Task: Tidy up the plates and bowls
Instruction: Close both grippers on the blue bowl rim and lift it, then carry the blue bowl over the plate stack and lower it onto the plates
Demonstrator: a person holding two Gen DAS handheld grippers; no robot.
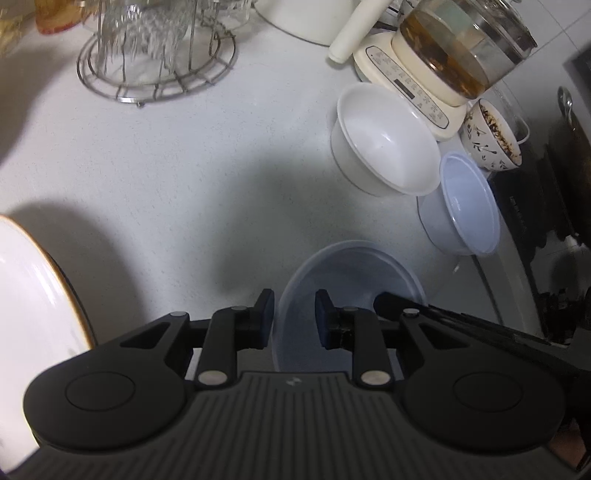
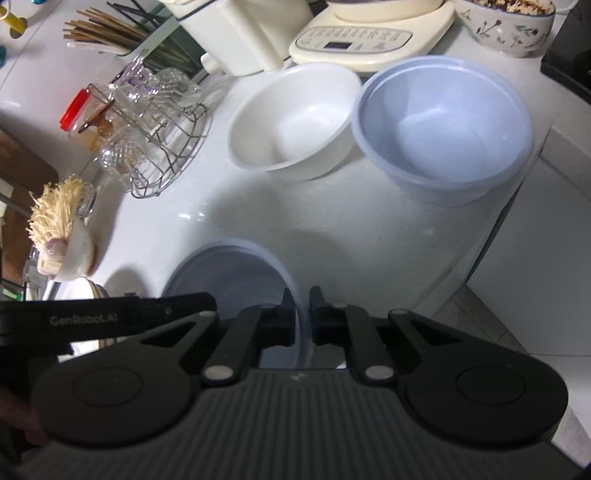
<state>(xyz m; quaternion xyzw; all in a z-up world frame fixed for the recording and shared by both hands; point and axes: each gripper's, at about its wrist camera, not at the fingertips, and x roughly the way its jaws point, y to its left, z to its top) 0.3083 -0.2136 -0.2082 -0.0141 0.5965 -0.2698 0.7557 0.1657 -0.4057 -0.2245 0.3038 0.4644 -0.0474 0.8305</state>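
Observation:
A pale blue plastic bowl [image 1: 351,273] sits on the white counter just ahead of both grippers; it also shows in the right wrist view [image 2: 236,273]. My right gripper [image 2: 303,308] is shut on its right rim. My left gripper [image 1: 294,314] is open, its fingers straddling the bowl's left rim. A second blue bowl [image 2: 443,129] and a white bowl [image 2: 295,118] stand farther back, side by side; they also show in the left wrist view as the blue bowl [image 1: 461,210] and the white bowl [image 1: 384,140]. A white gold-rimmed plate [image 1: 33,295] lies at the far left.
A wire rack of glasses [image 1: 155,55] stands at the back left. A cream electric kettle base [image 2: 354,37] and a patterned bowl with food [image 2: 506,26] stand behind the bowls. A stovetop [image 1: 546,206] lies to the right. The counter edge [image 2: 491,240] drops off at right.

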